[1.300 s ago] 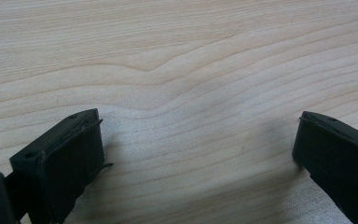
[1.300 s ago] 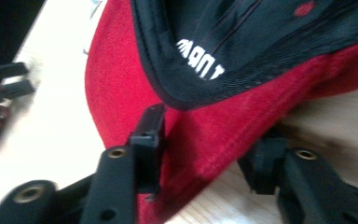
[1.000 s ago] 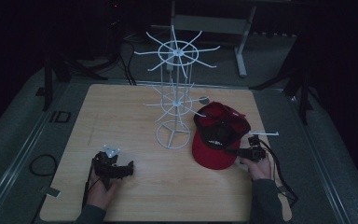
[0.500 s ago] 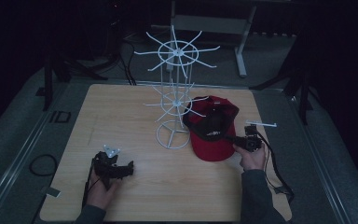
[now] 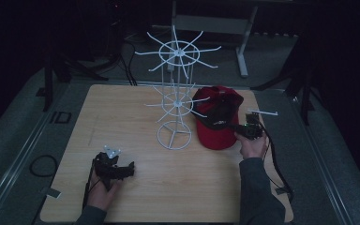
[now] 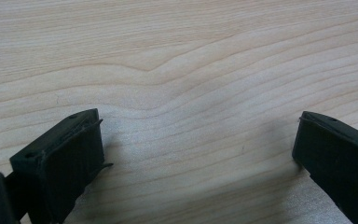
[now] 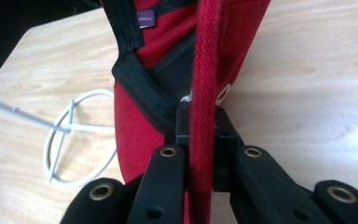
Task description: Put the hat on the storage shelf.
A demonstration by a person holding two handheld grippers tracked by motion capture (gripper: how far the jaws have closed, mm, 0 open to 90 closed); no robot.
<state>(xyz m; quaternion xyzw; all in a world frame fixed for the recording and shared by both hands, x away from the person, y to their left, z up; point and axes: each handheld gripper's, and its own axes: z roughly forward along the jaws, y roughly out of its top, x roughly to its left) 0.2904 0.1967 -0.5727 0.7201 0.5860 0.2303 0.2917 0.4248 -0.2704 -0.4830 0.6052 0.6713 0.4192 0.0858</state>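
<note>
A red cap (image 5: 218,117) with a black inner band hangs tilted just right of the white wire rack (image 5: 176,101) in the middle of the wooden table (image 5: 122,108). My right gripper (image 5: 236,127) is shut on the cap's edge. In the right gripper view the red brim (image 7: 140,126) runs up between the closed jaws of that gripper (image 7: 200,121), with the rack's base ring (image 7: 70,135) to the left. My left gripper (image 5: 130,168) rests at the table's near left. Its jaws (image 6: 196,154) stand wide open over bare wood.
The rack's thin wire arms spread out at two levels above the table's centre. A short white rod (image 5: 262,112) lies near the table's right edge behind my right hand. A cable (image 5: 276,164) trails from the right gripper, and a black cable loop (image 5: 42,165) lies on the floor at left.
My right gripper has lifted the cap off the table and carried it away from the person, closer to the rack. The left gripper has stayed where it was.
</note>
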